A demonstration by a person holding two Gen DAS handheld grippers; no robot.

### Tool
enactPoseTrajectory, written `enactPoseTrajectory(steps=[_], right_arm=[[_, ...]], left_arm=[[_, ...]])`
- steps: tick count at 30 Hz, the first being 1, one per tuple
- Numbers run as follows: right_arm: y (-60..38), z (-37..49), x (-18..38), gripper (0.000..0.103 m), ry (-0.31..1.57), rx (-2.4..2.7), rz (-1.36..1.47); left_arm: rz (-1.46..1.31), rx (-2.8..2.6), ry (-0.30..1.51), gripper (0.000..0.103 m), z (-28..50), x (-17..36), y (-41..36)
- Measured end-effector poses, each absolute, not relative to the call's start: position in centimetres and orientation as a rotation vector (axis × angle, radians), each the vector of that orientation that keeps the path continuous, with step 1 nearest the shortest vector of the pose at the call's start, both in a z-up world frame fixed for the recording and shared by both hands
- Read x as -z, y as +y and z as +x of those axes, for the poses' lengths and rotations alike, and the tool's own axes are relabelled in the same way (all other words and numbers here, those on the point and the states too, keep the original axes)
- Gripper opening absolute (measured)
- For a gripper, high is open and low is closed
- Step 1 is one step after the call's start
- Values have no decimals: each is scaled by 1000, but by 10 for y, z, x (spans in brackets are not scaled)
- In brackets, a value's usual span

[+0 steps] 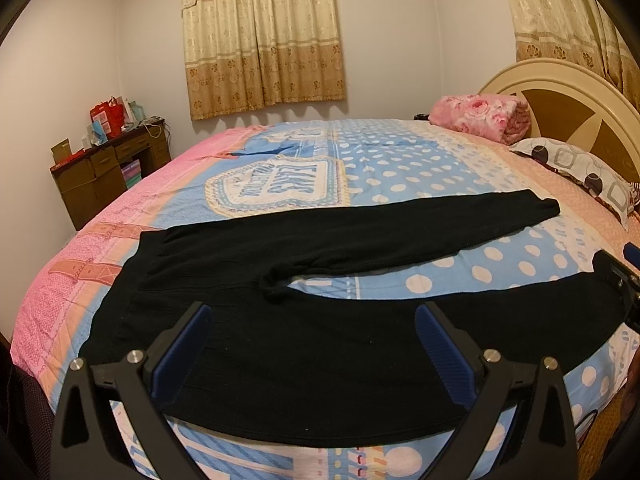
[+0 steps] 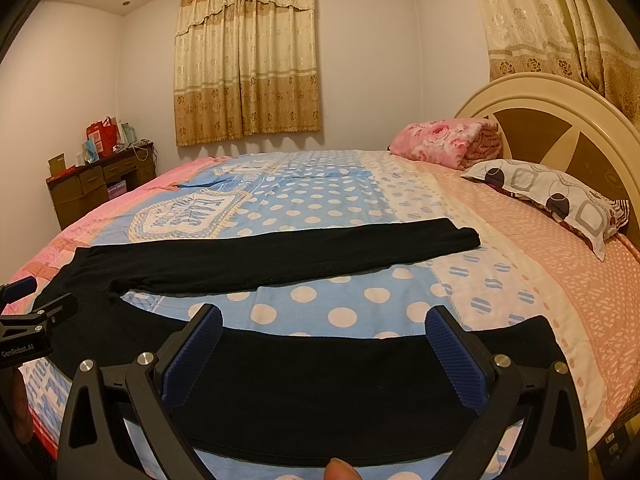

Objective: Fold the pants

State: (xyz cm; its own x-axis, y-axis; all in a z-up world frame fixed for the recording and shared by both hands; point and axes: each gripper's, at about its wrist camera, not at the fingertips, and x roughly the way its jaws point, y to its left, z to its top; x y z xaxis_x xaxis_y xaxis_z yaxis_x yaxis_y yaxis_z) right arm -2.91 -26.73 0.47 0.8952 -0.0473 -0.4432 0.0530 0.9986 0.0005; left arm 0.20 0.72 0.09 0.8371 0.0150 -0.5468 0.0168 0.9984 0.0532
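Black pants (image 1: 304, 344) lie spread flat on the bed, waist to the left, both legs running right with a gap between them. The far leg (image 2: 280, 256) ends near the pillow; the near leg (image 2: 320, 380) lies along the bed's front edge. My left gripper (image 1: 314, 320) is open and empty, hovering over the near leg close to the crotch. My right gripper (image 2: 324, 324) is open and empty, over the near leg toward its cuff (image 2: 544, 344). Each gripper shows at the edge of the other's view, the right one (image 1: 620, 276) and the left one (image 2: 36, 312).
The bed (image 1: 400, 168) has a blue, pink and polka-dot sheet. A folded pink floral blanket (image 2: 444, 142) and a patterned pillow (image 2: 560, 196) lie by the round headboard (image 2: 560, 120). A brown desk (image 1: 104, 168) with bags stands at the far left wall.
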Motion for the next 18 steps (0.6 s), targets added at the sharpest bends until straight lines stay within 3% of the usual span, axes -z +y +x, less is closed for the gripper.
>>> enactPoseTrajectory(steps=[18], right_arm=[[-269,-19,6,102,481,45,6]], left_arm=[[79,-27,600,103,17,12,9]])
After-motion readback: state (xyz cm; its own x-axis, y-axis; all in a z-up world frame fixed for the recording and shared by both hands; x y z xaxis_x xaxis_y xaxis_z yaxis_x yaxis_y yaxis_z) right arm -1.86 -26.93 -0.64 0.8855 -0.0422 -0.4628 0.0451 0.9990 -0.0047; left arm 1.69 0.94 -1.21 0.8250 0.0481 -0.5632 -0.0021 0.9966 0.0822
